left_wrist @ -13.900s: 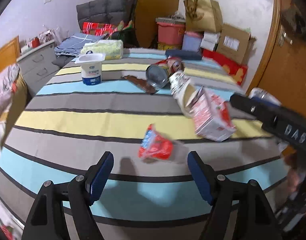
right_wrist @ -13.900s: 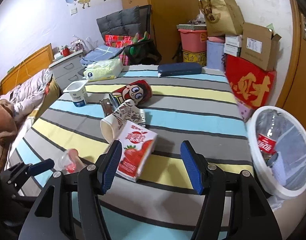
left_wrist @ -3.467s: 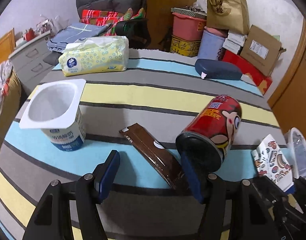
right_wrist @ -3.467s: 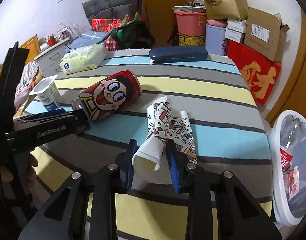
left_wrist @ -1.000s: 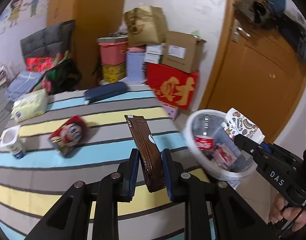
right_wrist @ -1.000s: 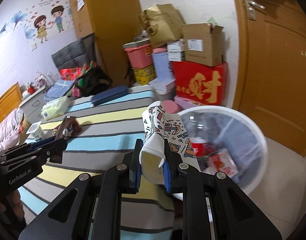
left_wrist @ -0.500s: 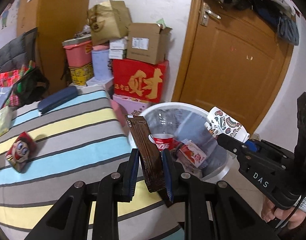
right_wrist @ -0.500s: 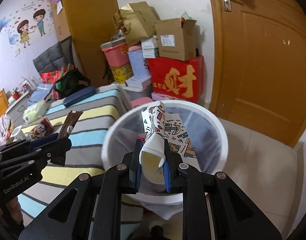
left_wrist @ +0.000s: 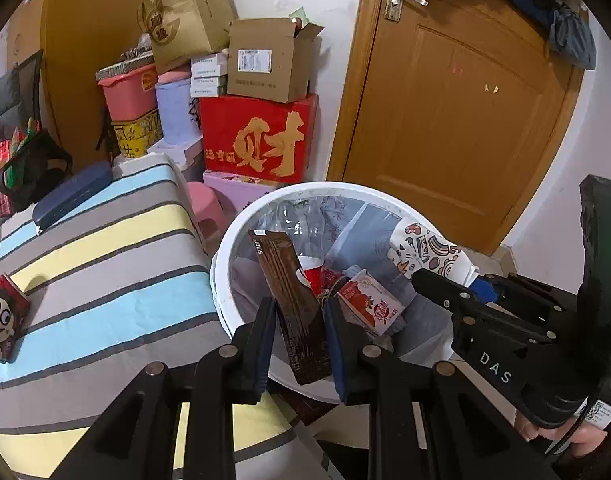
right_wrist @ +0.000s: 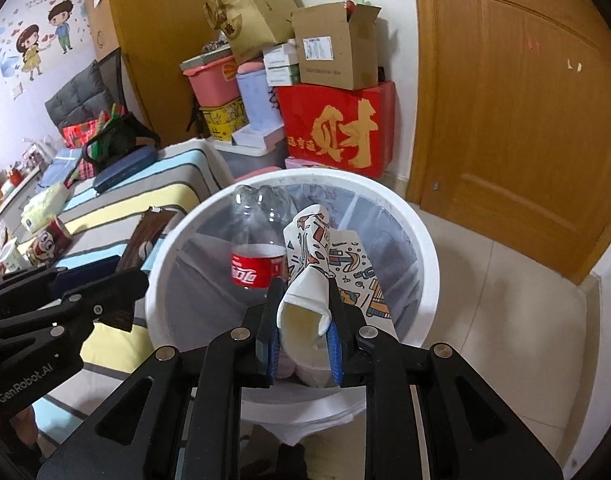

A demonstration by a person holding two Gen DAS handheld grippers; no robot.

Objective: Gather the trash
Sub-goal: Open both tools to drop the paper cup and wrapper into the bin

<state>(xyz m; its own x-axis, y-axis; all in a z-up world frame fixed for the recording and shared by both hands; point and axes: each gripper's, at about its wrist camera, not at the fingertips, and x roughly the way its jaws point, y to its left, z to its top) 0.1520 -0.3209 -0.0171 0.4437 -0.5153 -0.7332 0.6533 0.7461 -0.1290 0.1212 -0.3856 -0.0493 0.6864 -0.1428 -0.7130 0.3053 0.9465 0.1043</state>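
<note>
White bin [right_wrist: 423, 240]: on the floor beside the striped bed [left_wrist: 105, 248].
Left gripper [left_wrist: 299, 326]: clamped on brown wrapper [left_wrist: 293, 300], over the bin's rim.
Right gripper [right_wrist: 305, 320]: clamped on crushed patterned paper cup [right_wrist: 325, 264], above the bin.

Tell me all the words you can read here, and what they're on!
"DAS": right gripper, side.
"GenRobot.AI": left gripper, side.
"财": red box.
Cola logo script: bottle label.
Brown wrapper lettering: too small.
Cardboard box sticker: too small.
</note>
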